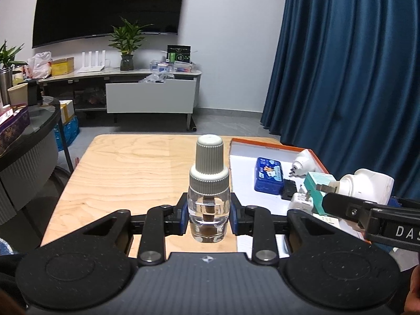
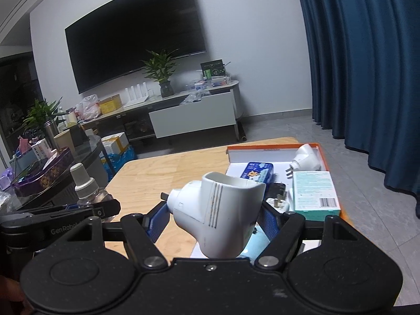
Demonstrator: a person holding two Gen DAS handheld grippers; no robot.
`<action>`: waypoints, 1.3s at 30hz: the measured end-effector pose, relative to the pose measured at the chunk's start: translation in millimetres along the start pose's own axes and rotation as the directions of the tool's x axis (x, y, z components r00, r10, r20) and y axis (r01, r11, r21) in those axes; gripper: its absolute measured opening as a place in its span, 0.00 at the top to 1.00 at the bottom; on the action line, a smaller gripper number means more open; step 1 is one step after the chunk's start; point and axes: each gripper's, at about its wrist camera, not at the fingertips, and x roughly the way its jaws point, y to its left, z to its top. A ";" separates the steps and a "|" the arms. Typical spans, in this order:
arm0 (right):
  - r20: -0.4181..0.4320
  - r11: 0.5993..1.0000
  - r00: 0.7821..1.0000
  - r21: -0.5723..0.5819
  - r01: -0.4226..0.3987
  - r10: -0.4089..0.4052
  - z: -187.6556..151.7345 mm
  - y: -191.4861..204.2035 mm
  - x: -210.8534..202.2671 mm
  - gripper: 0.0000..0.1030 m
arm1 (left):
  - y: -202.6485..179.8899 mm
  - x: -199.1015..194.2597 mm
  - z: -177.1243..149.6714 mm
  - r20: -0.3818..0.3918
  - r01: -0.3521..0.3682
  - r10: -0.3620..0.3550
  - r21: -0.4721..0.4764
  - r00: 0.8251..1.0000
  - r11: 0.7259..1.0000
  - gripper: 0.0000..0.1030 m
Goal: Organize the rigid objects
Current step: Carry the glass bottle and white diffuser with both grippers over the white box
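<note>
Left wrist view: the left gripper (image 1: 209,214) has its fingers pinching one clear glass bottle (image 1: 209,183) with a grey ribbed cap, held upright above the near part of the wooden worktop (image 1: 131,173). To the right lies one orange-edged box lid (image 1: 267,141) with a white floor, holding one blue tin (image 1: 269,175), one white plug-in heater (image 1: 302,165) at the far side, one teal carton (image 1: 316,183) and one small white plug (image 1: 300,202). At the right edge the right gripper (image 1: 341,204) holds a second white heater (image 1: 367,183) above the lid.

Right wrist view: the right gripper (image 2: 214,216) pinches one white vaporizer heater (image 2: 218,210) between its blue-padded fingers, its prongs pointing left, over the near left edge of the box lid (image 2: 262,147). Inside the lid sit the blue tin (image 2: 258,172), the other heater (image 2: 305,158) and the teal carton (image 2: 313,193). Far left, the left gripper (image 2: 99,210) grips the bottle (image 2: 88,186).
</note>
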 end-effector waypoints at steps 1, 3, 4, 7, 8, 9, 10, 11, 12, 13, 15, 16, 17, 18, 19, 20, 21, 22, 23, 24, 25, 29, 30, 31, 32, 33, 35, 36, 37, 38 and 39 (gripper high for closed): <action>0.002 1.000 1.000 0.003 0.005 -0.005 -0.1 -1.6 -0.7 0.17 | -1.8 0.8 0.2 -0.001 0.005 -0.005 0.003 1.000 1.000 0.71; 0.007 1.000 1.000 0.009 0.014 -0.014 -0.3 -5.3 -2.8 0.17 | -5.3 0.9 -1.2 -0.001 0.014 -0.014 0.010 1.000 1.000 0.71; 0.009 1.000 1.000 0.012 0.019 -0.019 -0.5 -7.4 -3.6 0.17 | -7.1 1.2 -1.0 -0.001 0.019 -0.019 0.013 1.000 1.000 0.71; 0.012 0.999 0.999 0.020 0.031 -0.032 -1.9 -13.4 -6.5 0.17 | -12.5 2.9 -1.0 -0.002 0.034 -0.034 0.022 0.999 0.999 0.71; 0.013 0.999 0.999 0.020 0.036 -0.036 -2.2 -15.2 -7.4 0.17 | -14.6 3.6 -0.9 -0.002 0.039 -0.039 0.024 0.999 0.999 0.71; 0.014 0.999 0.999 0.022 0.040 -0.041 -2.6 -16.9 -8.4 0.17 | -16.1 4.3 -0.7 -0.003 0.045 -0.045 0.026 0.999 0.999 0.71; 0.016 0.999 0.999 0.025 0.044 -0.044 -2.8 -19.0 -9.6 0.17 | -17.9 4.8 -0.6 -0.004 0.051 -0.051 0.029 0.999 0.998 0.71; 0.018 0.999 0.999 0.028 0.047 -0.047 -3.0 -20.9 -10.8 0.17 | -19.9 5.1 -0.6 -0.003 0.056 -0.056 0.034 0.998 0.998 0.71; 0.020 0.998 0.998 0.029 0.051 -0.052 -2.9 -22.6 -12.0 0.17 | -21.8 5.2 -0.9 -0.003 0.060 -0.060 0.038 0.998 0.997 0.71; 0.022 0.998 0.998 0.031 0.056 -0.056 -3.1 -24.5 -13.4 0.17 | -23.4 4.8 -1.5 -0.003 0.065 -0.065 0.042 0.998 0.997 0.71; 0.028 0.997 0.998 0.035 0.063 -0.064 -3.1 -27.7 -16.9 0.17 | -27.0 4.0 -2.3 -0.002 0.075 -0.075 0.048 0.997 0.996 0.71; 0.031 0.997 0.997 0.036 0.067 -0.068 -3.0 -28.9 -18.7 0.17 | -29.0 4.5 -2.6 -0.002 0.078 -0.078 0.048 0.997 0.996 0.71; 0.034 0.997 0.997 0.037 0.070 -0.071 -3.1 -29.7 -20.6 0.17 | -30.2 4.3 -2.9 -0.002 0.084 -0.084 0.050 0.996 0.995 0.71; 0.037 0.997 0.997 0.038 0.072 -0.073 -2.9 -30.8 -22.2 0.17 | -31.7 3.3 -3.4 -0.003 0.088 -0.088 0.052 0.996 0.995 0.71; 0.040 0.997 0.996 0.038 0.074 -0.076 -2.8 -32.4 -23.9 0.17 | -33.1 2.7 -3.7 -0.002 0.090 -0.090 0.055 0.996 0.994 0.71; 0.043 0.996 0.996 0.039 0.077 -0.078 -2.5 -33.7 -25.3 0.17 | -34.2 1.9 -4.0 0.000 0.093 -0.093 0.058 0.996 0.994 0.71; 0.045 0.996 0.996 0.042 0.079 -0.081 -2.2 -34.9 -26.3 0.17 | -35.2 1.0 -4.6 0.001 0.096 -0.096 0.062 0.995 0.993 0.71; 0.047 0.996 0.995 0.045 0.081 -0.083 -2.1 -37.2 -26.9 0.17 | -36.4 0.7 -4.3 0.001 0.099 -0.099 0.065 0.995 0.993 0.71; 0.047 0.995 0.995 0.048 0.083 -0.085 -2.0 -38.3 -27.3 0.17 | -37.4 0.6 -3.8 0.000 0.103 -0.103 0.068 0.995 0.992 0.71; 0.047 0.995 0.995 0.050 0.084 -0.087 -1.8 -39.3 -27.6 0.17 | -38.9 1.4 -3.1 0.000 0.107 -0.108 0.069 0.994 0.992 0.71; 0.048 0.995 0.995 0.051 0.086 -0.088 -1.6 -39.8 -27.8 0.17 | -39.8 1.7 -2.3 -0.001 0.112 -0.113 0.070 0.994 0.991 0.71; 0.047 0.994 0.994 0.057 0.094 -0.096 -0.3 -43.5 -26.6 0.17 | -44.1 4.0 -0.3 0.002 0.126 -0.126 0.077 0.992 0.989 0.71; 0.046 0.994 0.994 0.059 0.096 -0.099 0.0 -44.8 -26.0 0.17 | -45.0 5.2 0.0 0.001 0.129 -0.129 0.080 0.992 0.988 0.71; 0.046 0.993 0.994 0.062 0.099 -0.102 1.0 -45.5 -24.3 0.17 | -45.9 5.9 0.1 0.000 0.133 -0.133 0.082 0.991 0.988 0.71; 0.045 0.993 0.993 0.065 0.102 -0.105 1.4 -46.8 -23.7 0.17 | -46.8 7.3 0.6 -0.003 0.137 -0.137 0.083 0.991 0.987 0.71; 0.044 0.992 0.993 0.067 0.104 -0.107 1.6 -48.4 -22.8 0.17 | -47.6 8.6 0.8 -0.005 0.141 -0.142 0.085 0.990 0.986 0.71; 0.041 0.992 0.993 0.069 0.108 -0.111 2.7 -51.0 -19.8 0.17 | -49.0 11.6 1.4 -0.007 0.146 -0.146 0.088 0.989 0.985 0.71; 0.040 0.992 0.993 0.069 0.109 -0.112 3.2 -51.8 -18.9 0.17 | -50.1 13.1 1.9 -0.010 0.150 -0.150 0.090 0.989 0.985 0.71; 0.039 0.992 0.993 0.070 0.110 -0.112 3.9 -52.3 -17.7 0.17 | -50.7 14.2 2.1 -0.012 0.153 -0.153 0.092 0.988 0.984 0.71; 0.039 0.991 0.993 0.070 0.111 -0.113 4.8 -52.9 -16.2 0.17 | -51.5 15.9 2.4 -0.013 0.156 -0.155 0.092 0.988 0.983 0.71; 0.039 0.991 0.993 0.070 0.113 -0.116 5.8 -53.4 -14.7 0.17 | -52.2 17.5 2.7 -0.015 0.159 -0.158 0.093 0.987 0.983 0.71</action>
